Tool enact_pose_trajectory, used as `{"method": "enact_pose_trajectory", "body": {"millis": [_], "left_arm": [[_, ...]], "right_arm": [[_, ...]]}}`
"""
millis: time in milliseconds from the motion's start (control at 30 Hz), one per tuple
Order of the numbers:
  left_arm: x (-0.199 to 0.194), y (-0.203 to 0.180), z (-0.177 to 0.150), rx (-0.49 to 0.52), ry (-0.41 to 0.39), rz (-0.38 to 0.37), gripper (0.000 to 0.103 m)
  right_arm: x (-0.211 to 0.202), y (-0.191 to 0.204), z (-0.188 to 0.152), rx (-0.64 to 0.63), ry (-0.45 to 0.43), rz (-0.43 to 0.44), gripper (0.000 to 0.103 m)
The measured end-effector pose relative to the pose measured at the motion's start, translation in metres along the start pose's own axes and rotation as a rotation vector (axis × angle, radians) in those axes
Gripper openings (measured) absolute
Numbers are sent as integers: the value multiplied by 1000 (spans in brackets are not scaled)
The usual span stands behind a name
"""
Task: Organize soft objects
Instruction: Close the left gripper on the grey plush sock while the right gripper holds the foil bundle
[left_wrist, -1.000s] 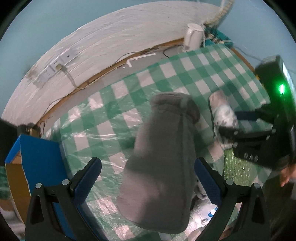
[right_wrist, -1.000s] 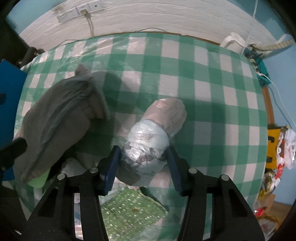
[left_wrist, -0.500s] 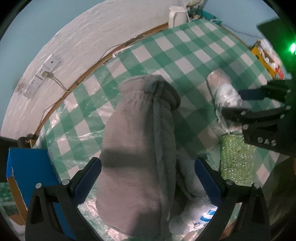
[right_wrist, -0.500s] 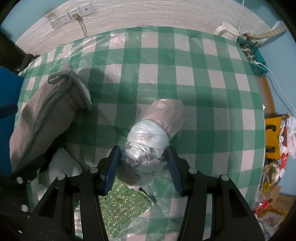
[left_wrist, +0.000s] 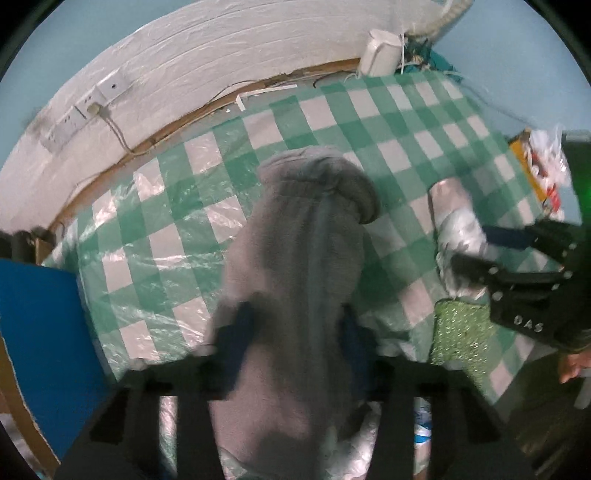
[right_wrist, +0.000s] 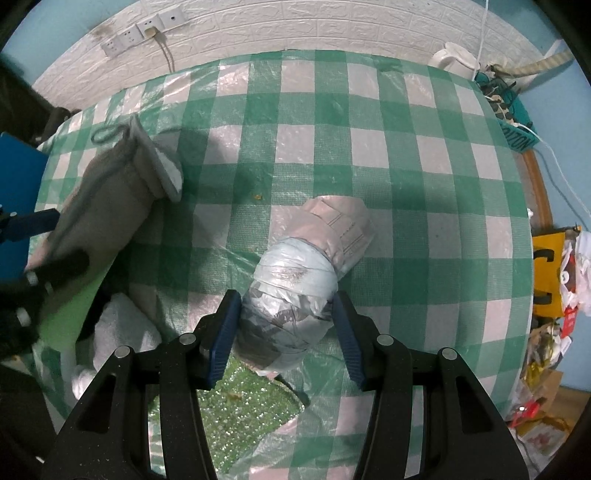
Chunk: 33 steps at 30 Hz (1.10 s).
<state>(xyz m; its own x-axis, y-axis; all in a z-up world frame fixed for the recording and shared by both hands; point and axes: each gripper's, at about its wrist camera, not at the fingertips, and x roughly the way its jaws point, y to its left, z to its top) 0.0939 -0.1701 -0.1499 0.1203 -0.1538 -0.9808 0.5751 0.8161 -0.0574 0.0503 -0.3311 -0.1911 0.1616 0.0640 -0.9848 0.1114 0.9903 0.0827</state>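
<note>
A grey fleece bag with a drawstring (left_wrist: 299, 266) lies lengthwise on the green-and-white checked tablecloth (left_wrist: 155, 236). My left gripper (left_wrist: 295, 336) is shut on the bag's near half; the view is motion-blurred. The bag also shows at the left of the right wrist view (right_wrist: 110, 195). My right gripper (right_wrist: 286, 332) is shut on a soft roll wrapped in pale plastic and tape (right_wrist: 299, 280), which rests on the cloth. That roll shows at the right of the left wrist view (left_wrist: 458, 229).
A green glittery pad (right_wrist: 236, 410) lies under the right gripper. A white cloth bundle (right_wrist: 118, 332) sits near the left. A blue box (left_wrist: 33, 332) stands off the table's left edge. A white kettle (right_wrist: 458, 59) is at the back right. Clutter (right_wrist: 554, 266) lies beyond the right edge.
My left gripper's jaws have closed from wide open onto the grey bag. The right gripper still holds the wrapped roll in about the same spot.
</note>
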Motion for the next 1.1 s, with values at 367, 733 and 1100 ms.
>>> {"method": "enact_pose_trajectory", "body": {"millis": [367, 733, 1100], "left_arm": [[-19, 12, -4, -41, -62, -6, 13], [-45, 27, -12, -70, -126, 27, 13], [-69, 36, -25, -77, -174, 97, 12]], "right_arm": [[-7, 11, -1, -49, -26, -20, 51], [-28, 30, 1, -113, -78, -34, 51], [-55, 44, 6, -156, -135, -42, 50]]}}
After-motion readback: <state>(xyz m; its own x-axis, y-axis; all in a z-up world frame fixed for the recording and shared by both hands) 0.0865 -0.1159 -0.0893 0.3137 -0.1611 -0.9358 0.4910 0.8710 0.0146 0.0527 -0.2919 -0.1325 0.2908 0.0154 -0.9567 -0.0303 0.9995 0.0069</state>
